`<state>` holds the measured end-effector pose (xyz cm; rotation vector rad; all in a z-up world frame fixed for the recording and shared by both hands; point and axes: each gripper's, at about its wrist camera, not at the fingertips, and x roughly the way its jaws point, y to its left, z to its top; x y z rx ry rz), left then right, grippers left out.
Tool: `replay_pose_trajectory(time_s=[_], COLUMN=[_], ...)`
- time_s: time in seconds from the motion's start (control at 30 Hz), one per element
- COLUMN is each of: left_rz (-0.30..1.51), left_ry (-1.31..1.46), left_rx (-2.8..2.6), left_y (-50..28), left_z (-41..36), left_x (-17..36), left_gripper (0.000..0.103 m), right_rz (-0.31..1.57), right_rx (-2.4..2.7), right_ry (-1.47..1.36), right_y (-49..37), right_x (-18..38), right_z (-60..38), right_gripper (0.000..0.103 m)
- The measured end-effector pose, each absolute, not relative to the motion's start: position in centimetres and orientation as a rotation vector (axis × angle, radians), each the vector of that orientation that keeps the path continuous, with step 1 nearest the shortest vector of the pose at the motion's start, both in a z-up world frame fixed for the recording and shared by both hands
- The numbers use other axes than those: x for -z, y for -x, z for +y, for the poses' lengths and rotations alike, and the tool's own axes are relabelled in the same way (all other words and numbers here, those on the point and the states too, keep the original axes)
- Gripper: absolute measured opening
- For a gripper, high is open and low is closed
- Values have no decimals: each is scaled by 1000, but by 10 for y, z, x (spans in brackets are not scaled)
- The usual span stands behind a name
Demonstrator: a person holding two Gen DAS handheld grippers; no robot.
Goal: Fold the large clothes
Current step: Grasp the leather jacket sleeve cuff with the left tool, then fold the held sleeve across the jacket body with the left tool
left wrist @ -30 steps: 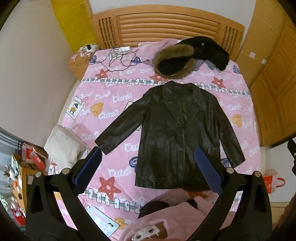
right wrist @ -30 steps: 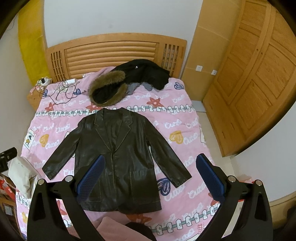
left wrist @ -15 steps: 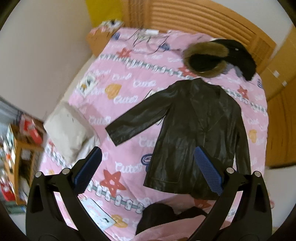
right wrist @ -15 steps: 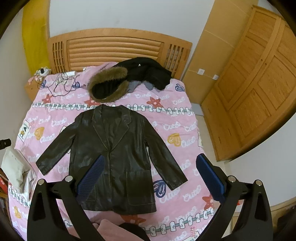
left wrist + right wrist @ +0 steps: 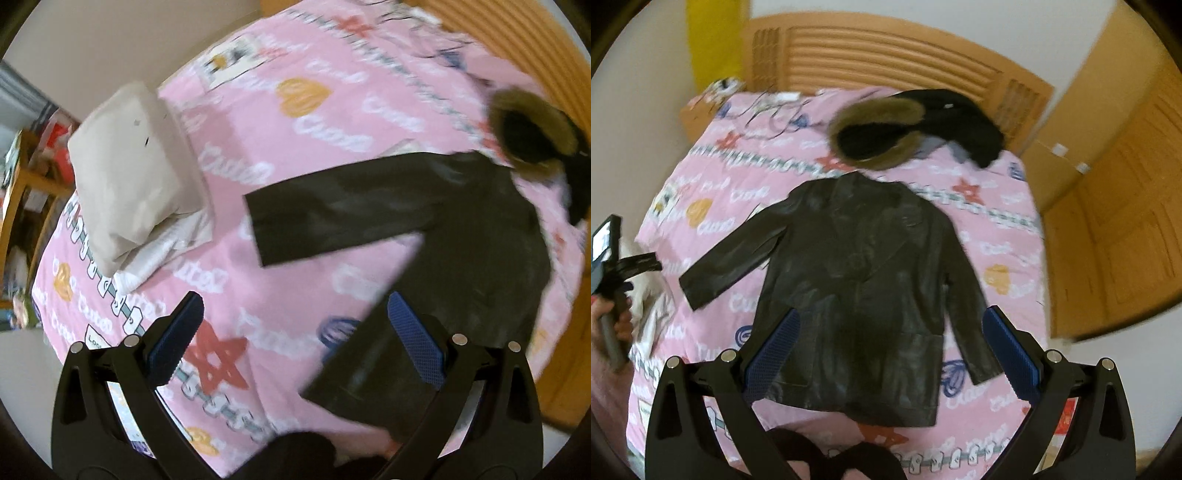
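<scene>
Down at the foot of the bed, both grippers hang in the air with nothing between their blue textured pads — the left gripper [image 5: 291, 332] has its fingers spread wide over pink bedding, and the right gripper [image 5: 890, 343] is just as wide apart above the hem of the jacket [image 5: 864, 288]. And what a jacket: dark brown, near black, with a leathery sheen, lying flat and face up in the middle of the bed, lapels closed, both sleeves angled out and down, patch pockets showing low on the front. Its one sleeve [image 5: 332, 206] stretches across the left wrist view, blurred but plainly smooth and glossy.

Underneath, a pink bedspread [image 5: 997, 229] printed with stars, hearts and white lettering covers the whole mattress. At the bed's left edge sits a pale beige folded bundle [image 5: 129, 166], soft and matte. Beyond the collar lies a black coat with a shaggy tan fur-trimmed hood [image 5: 879, 136], touching or nearly touching the jacket's neck — hard to say which. Cables [image 5: 772, 110] trail near the slatted wooden headboard [image 5: 886, 55]. Panelled wooden wardrobe doors [image 5: 1126, 221] fill the right, white wall behind.
</scene>
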<state>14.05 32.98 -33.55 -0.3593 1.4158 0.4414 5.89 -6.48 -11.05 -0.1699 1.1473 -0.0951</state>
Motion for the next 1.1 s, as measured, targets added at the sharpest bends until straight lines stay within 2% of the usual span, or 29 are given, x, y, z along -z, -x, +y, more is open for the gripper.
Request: replay_pose_trajectory(time_s=[0.2,0.33,0.57,0.63,0.73,0.8,0.9,0.97,1.03,1.07,1.1], left_rz=[1447,1476,1459,1446,1439,1433,1397,1353,1314,1284,1261], left_ry=[403,507,526,473,365,295,265,240,234,230,221], left_rx=[-457,-421,-408,-412,-446,-503,-521,-523,-505,-475,-454], left_y=[-160,-165,-182,-189,-196,-196,-198,-202,-204,-209,-212], left_z=[375,397,396,386,370,364,354,340,324,308,295], left_x=[474,561,605,600,589,578,554,532,513,497,484], left_gripper=[97,97,91,81,60,30,16,13,11,11,10], right_rz=[1207,1230,1333,1342,1313,1284,1223,1194,1208,1237,1286], right_rx=[33,-5,-2,7,49,40,61,79,88,83,77], right_ry=[104,158,199,176,168,157,183,184,162,145,109], right_y=[-82,-79,-56,-54,-55,-58,-72,-87,-104,-111,-120], right_x=[206,268,340,352,364,374,400,430,470,489,512], right_z=[-37,-19,-27,-34,-45,-51,-64,-77,-93,-100,-110], right_gripper=[96,96,96,96,96,96,96,96,84,67,56])
